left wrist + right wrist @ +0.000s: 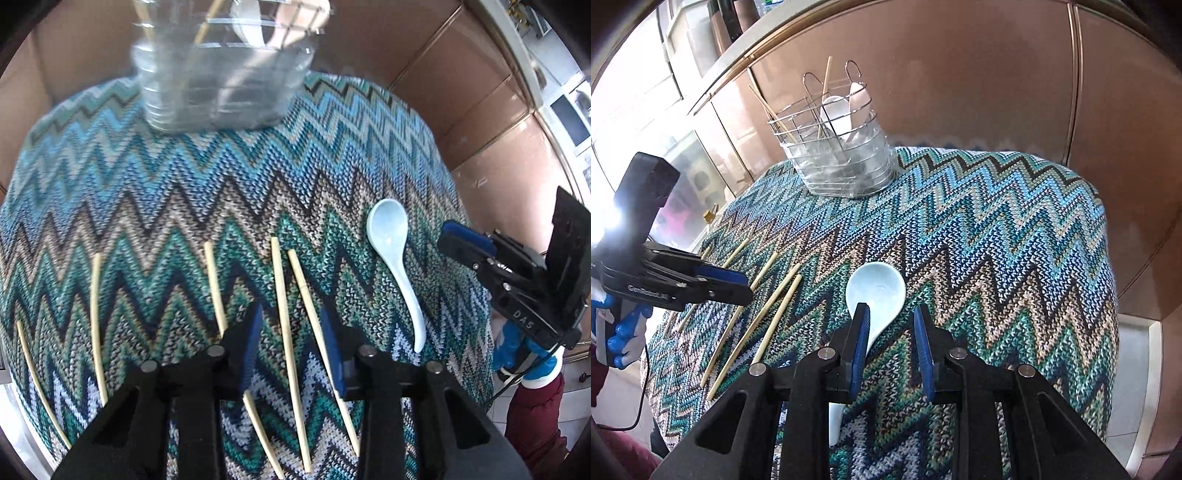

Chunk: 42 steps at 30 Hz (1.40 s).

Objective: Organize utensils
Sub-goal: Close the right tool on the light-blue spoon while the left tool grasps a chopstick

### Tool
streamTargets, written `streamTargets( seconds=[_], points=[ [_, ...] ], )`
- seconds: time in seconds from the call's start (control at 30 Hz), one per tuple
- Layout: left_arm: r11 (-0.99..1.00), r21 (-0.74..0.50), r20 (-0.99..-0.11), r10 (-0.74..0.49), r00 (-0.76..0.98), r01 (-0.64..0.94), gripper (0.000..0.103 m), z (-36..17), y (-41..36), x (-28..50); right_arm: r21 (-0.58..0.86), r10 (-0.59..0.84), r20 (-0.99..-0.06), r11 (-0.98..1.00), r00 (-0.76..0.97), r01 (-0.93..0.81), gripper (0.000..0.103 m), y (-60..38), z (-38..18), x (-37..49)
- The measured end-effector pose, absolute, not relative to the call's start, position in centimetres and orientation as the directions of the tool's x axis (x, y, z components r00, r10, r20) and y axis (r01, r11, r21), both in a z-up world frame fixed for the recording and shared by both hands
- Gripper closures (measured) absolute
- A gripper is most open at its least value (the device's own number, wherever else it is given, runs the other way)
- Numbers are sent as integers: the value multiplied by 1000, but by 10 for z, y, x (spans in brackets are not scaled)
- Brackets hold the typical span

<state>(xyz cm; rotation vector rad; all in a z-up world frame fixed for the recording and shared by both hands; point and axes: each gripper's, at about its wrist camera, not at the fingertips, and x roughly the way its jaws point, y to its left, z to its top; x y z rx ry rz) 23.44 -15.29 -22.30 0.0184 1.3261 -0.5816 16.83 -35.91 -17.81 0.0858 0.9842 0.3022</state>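
Several bamboo chopsticks (284,317) lie side by side on the zigzag cloth (184,192); they also show in the right wrist view (775,295). A pale blue spoon (397,258) lies to their right, seen too in the right wrist view (877,291). My left gripper (291,336) is open, low over the chopsticks, straddling two of them. My right gripper (892,325) is open just above the spoon, with the handle under its left finger. A wire utensil holder (834,147) with a clear plastic base stands at the far edge and holds chopsticks and spoons.
The table is small and round, the zigzag cloth (997,229) draping over its edges. Copper-brown wall panels (960,74) stand close behind the holder. The right gripper shows at the table's right edge in the left wrist view (465,240); the left one shows in the right wrist view (731,284).
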Motion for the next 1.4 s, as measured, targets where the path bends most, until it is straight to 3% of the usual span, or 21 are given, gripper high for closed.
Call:
streamTargets(
  seconds=[0.43,0.93,1.1,1.4],
  points=[
    [881,-260,-949,-310,66,396,93,-254,-178,258,290,381,-826,920,416,-265,78,-362,-200,194],
    [878,-315,-938,-347,24,361,97,-265,-158,278,398,476,-849,862,231,-315,78,-352,-227,252],
    [878,-321,-935,-353,29,354,97,-266,-150,278,391,471,-860,856,198,-338,93,-345,-232,260],
    [881,-322,-929,-365,62,347,98,-263,-151,254,332,428,-870,875,244,-351,95,-327,-225,251]
  ],
)
